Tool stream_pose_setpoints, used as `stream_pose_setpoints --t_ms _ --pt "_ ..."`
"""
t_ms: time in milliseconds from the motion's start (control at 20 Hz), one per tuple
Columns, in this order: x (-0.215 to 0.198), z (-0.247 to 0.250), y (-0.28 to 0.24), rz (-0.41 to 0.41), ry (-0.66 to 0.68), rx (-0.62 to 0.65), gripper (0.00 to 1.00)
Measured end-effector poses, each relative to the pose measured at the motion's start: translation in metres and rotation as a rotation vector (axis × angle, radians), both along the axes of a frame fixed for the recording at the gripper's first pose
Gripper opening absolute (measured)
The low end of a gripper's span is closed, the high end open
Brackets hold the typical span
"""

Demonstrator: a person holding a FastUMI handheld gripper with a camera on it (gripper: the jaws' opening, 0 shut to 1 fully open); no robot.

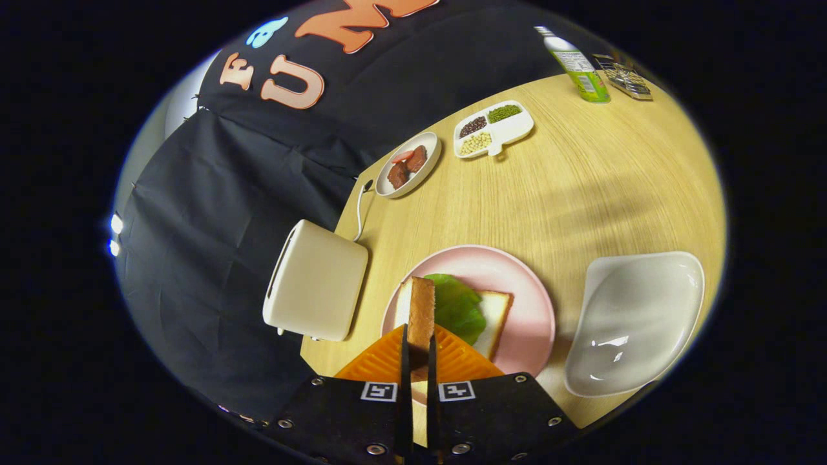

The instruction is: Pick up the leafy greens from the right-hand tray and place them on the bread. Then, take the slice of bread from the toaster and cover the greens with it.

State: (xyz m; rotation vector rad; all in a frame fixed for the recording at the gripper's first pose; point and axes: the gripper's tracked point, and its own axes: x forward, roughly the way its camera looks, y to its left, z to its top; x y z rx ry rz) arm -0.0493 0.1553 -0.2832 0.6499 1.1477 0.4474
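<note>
1. Table (581, 187): pale wood. Its near corner is cut off behind the gripper body, so the front edge cannot be followed.
2. Toaster (316, 290): sits at the table's left edge, just left of the pink plate. Seen from the side and above; its slots are foreshortened and I cannot tell whether anything remains inside. A white cord (359, 213) runs from behind it toward the back; its far end is hard to make out.
3. White tray (636, 320): right of the pink plate, apart from it. Looks bare, which fits the greens having been taken out.
4. Pink plate (517, 284): just ahead of the fingers. Its near rim is hidden by the fingers and the held slice.
5. Lower bread slice (496, 313): lies flat on the plate. Its left part is covered by the greens and screened by the held slice.
6. Leafy greens (459, 307): resting on the lower slice, so the first half of the task looks done.
7. Held bread slice (421, 313): clamped edge-on between the fingers, standing upright over the plate's left part, beside the greens. Judged to be the covering slice; the grip by its flat faces keeps it steady for laying down. Its lower end is hidden in the jaws.
8. Gripper (418, 358): fingers closed tight on that slice, both pressing it.
9. Background: a dish of dark chunks (408, 165), a divided dish of beans (494, 129), a bottle (578, 68), top cut off.
</note>
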Motion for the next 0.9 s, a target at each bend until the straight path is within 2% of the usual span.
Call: stream_pose_setpoints --t_ms 100,200,250,400,450,750,900 --pt "-0.003 -0.007 -0.004 0.013 -0.024 -0.056 0.11" --pt "0.002 -0.017 -0.014 0.016 -0.064 -0.148 0.22" --pt "0.002 -0.016 -0.015 0.025 -0.090 -0.179 0.34" --pt "0.006 -0.010 -0.013 0.050 -0.162 -0.224 0.47" --pt "0.009 -0.006 -0.015 0.051 -0.196 -0.245 0.55" --pt "0.045 0.048 -0.026 0.018 -0.490 -0.364 0.77" --pt "0.066 0.088 -0.038 -0.038 -0.649 -0.436 0.81"
